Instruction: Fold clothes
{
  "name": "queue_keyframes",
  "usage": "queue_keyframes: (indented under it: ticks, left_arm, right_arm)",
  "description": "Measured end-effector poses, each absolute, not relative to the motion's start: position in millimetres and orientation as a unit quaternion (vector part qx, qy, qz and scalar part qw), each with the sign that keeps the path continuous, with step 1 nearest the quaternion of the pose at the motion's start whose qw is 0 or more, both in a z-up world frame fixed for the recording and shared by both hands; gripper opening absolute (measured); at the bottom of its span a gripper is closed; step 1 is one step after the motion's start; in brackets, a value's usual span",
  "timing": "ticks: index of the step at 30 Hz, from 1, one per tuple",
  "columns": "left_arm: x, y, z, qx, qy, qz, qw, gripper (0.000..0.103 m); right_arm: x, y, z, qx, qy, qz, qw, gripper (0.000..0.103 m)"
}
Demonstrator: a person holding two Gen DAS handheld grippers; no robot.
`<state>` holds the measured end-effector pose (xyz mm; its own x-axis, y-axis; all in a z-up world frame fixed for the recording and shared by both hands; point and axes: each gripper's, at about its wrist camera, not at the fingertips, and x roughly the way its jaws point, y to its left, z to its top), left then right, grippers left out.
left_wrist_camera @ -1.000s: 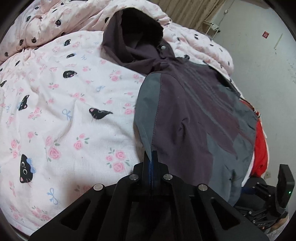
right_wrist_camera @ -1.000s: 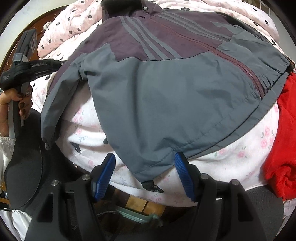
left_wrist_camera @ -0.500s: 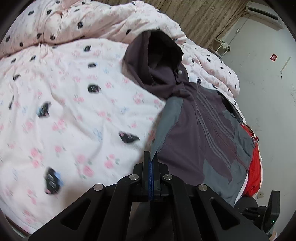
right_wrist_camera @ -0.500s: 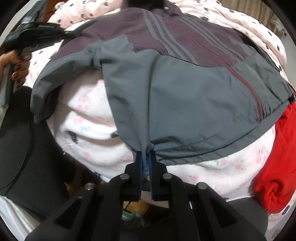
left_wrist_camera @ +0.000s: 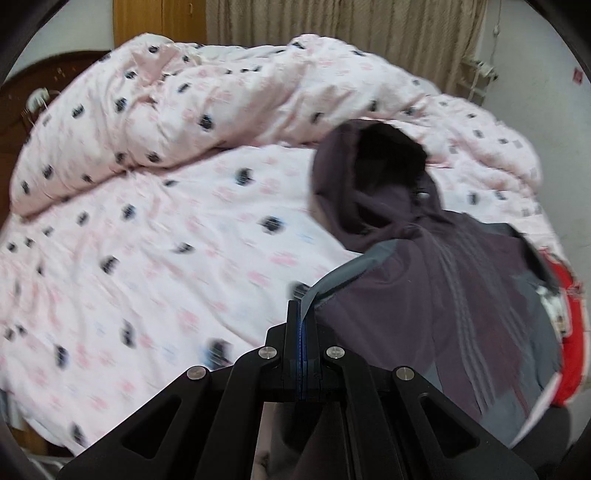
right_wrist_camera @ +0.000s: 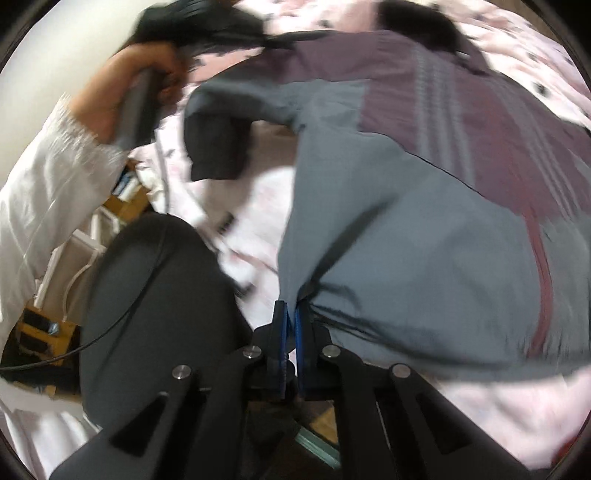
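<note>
On the quilt (left_wrist_camera: 155, 236), pinched jacket (left_wrist_camera: 436, 295)

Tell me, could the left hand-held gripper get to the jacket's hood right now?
Probably not yet. The left hand-held gripper is shut on the jacket, so it would have to release first. Otherwise nothing lies between it and the hood.

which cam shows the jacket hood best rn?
Left wrist: the hood lies open and whole on the quilt. Right wrist shows only a blurred dark patch of it beyond the jacket.
</note>
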<state>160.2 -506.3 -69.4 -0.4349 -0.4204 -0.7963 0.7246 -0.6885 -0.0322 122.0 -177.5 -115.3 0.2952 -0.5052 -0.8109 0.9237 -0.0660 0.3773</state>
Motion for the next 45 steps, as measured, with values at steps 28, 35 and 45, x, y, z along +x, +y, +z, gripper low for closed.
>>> queue_keyframes:
  ticks: [28,35,45]
  left_arm:
    - [310.1,-513.2,-69.3,0.347,0.207,-0.818,0.408,0.042]
    - [323.9,-454.5,-97.9,0.350,0.225,-0.826,0.381,0.043]
    - [322.8,-418.4,-100.2,0.296,0.255,-0.852,0.349,0.054]
  right_arm:
    - [82.6,-179.4,-83.9,0.389,0.159,-0.601,0.680,0.042]
    - [85.0,-178.1,-95.2,0.400,0.161,-0.603,0.671,0.042]
    - [91.2,-165.3,-97.3,0.396,0.175,-0.631,0.644,0.052]
